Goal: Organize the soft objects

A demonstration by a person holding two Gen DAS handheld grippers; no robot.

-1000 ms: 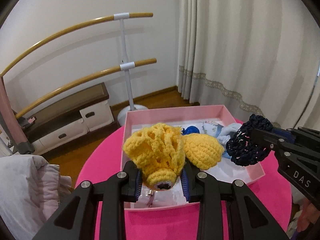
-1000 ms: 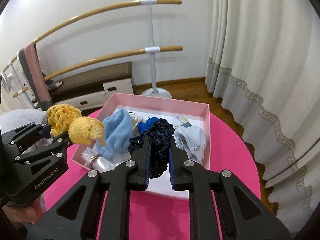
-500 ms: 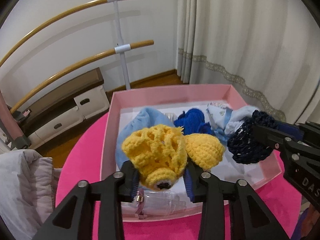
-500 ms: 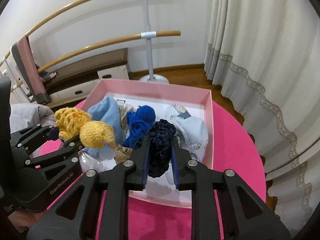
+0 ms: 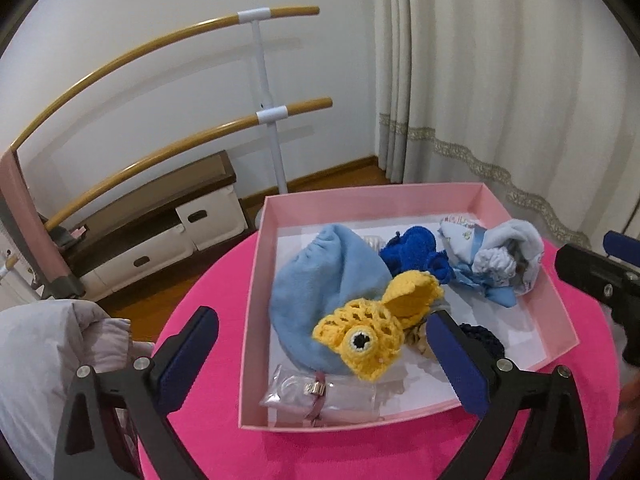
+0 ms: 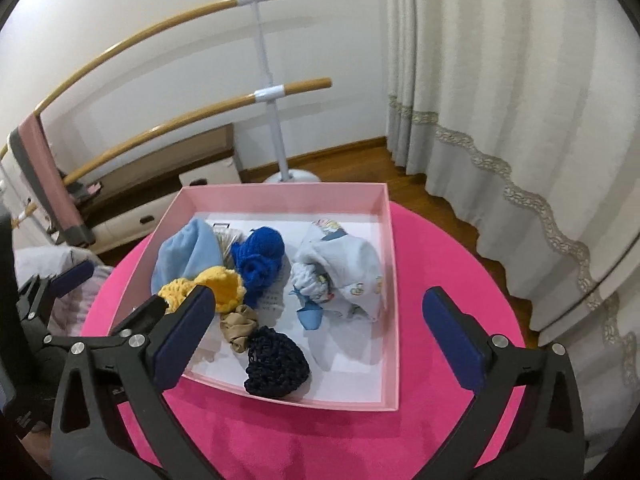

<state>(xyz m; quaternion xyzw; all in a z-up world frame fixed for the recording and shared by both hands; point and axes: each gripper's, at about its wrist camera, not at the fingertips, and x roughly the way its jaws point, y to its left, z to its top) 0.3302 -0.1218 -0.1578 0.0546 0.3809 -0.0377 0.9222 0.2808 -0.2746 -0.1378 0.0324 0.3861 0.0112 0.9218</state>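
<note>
A pink box sits on a round pink table. Inside lie a yellow crochet toy on a light blue hat, a blue crochet piece, a pale printed cloth bundle, a tan scrunchie and a navy crochet piece. My left gripper is open and empty, just in front of the yellow toy. My right gripper is open and empty, above the navy piece.
A clear plastic packet lies at the box's near left corner. A ballet barre and low cabinet stand behind. Curtains hang at the right. A grey-white cloth lies at the left.
Both grippers opened. The yellow crochet toy dropped onto the blue hat in the box. The navy crochet piece dropped into the box's near side. Both grippers drew back.
</note>
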